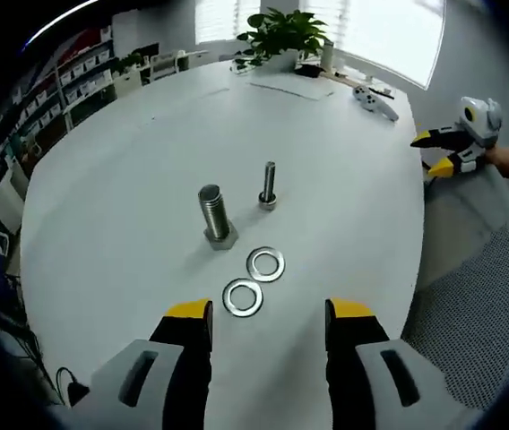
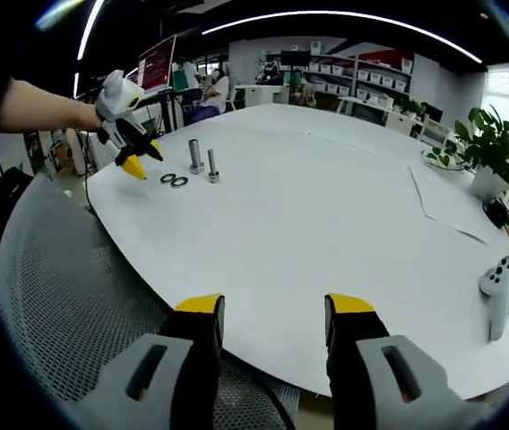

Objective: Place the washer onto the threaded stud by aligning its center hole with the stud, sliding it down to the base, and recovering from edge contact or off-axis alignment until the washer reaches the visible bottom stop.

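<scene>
Two flat steel washers lie side by side on the white table (image 1: 129,179), the nearer washer (image 1: 243,297) just ahead of my left gripper (image 1: 270,313) and the second washer (image 1: 265,264) beyond it. My left gripper is open with nothing between its yellow-tipped jaws. Behind the washers a thick threaded stud (image 1: 214,215) and a thin stud (image 1: 268,186) stand upright, head down. My right gripper (image 2: 274,309) is open at the table's edge, far from the washers (image 2: 174,180) and the studs (image 2: 202,159). The right gripper (image 1: 429,152) shows in a hand at the right.
A mesh chair (image 2: 66,296) stands by the table edge near my right gripper. A potted plant (image 1: 281,36), a paper sheet (image 1: 290,85) and a white game controller (image 1: 375,100) sit on the table's far side. Shelves (image 1: 75,81) line the wall.
</scene>
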`<state>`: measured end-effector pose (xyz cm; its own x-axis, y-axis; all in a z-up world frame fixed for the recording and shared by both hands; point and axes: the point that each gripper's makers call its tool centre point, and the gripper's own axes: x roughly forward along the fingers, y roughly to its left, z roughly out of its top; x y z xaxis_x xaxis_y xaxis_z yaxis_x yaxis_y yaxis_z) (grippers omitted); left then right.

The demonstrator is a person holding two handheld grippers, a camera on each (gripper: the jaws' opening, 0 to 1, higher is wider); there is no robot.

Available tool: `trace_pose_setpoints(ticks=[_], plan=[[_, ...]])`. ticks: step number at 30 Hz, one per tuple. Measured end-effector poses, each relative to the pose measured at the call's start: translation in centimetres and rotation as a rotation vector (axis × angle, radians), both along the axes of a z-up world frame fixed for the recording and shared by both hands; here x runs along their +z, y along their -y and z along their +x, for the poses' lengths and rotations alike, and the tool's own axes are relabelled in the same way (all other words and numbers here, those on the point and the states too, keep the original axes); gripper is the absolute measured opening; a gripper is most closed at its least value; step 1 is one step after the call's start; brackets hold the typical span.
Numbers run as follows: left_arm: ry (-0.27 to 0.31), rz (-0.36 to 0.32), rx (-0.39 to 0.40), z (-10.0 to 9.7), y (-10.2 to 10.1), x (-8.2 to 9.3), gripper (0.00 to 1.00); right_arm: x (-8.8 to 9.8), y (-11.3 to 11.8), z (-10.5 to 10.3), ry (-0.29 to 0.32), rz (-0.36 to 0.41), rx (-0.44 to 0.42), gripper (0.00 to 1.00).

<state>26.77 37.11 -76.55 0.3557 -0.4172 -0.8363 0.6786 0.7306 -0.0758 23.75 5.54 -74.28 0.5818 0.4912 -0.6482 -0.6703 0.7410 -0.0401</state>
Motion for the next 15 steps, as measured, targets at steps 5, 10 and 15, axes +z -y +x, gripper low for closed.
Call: trace_pose_setpoints(ticks=[5, 10, 15], plan=[[-0.061, 0.088, -0.077, 0.1, -0.8, -1.6, 0.47, 0.1, 0.0, 0.0, 0.003, 0.002, -0.003, 0.47], [-0.081, 0.137, -0.128, 0.6, -0.8, -2.2, 0.47, 0.1, 0.0, 0.0, 0.004, 0.002, -0.006, 0.47], [-0.108, 0.214, -0.213, 0.5, -0.9, -2.9, 0.45, 0.0, 0.1, 0.0, 0.002, 0.0, -0.005, 0.46]])
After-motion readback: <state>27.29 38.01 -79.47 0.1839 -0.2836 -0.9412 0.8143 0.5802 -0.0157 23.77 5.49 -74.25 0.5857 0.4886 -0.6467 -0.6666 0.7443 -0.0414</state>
